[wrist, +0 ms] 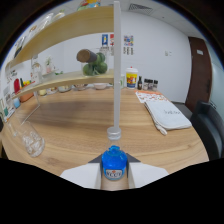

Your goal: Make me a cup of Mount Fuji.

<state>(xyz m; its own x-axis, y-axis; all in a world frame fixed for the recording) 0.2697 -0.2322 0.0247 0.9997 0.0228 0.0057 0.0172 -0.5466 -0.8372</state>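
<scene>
One blue bottle (114,162) sits pinched between the fingers (114,175) in the gripper view, its label facing the camera and its body upright, so that whatever is inside stays level while it is carried; both fingers appear to press on its sides, closed about as far as the bottle allows; a pale cap (114,133) lies just ahead of it, seemingly the bottle's own top, from which a thin white rod or straw (116,70) rises straight up, though what it belongs to I cannot tell; off to one side a clear glass (29,137) lies tilted on the wooden bench (85,122), likely the cup the drink is meant for; a folded white cloth (165,114) rests on the other side, handy for spills; beyond, a low shelf (75,80) holds small bowls and jars within reach
</scene>
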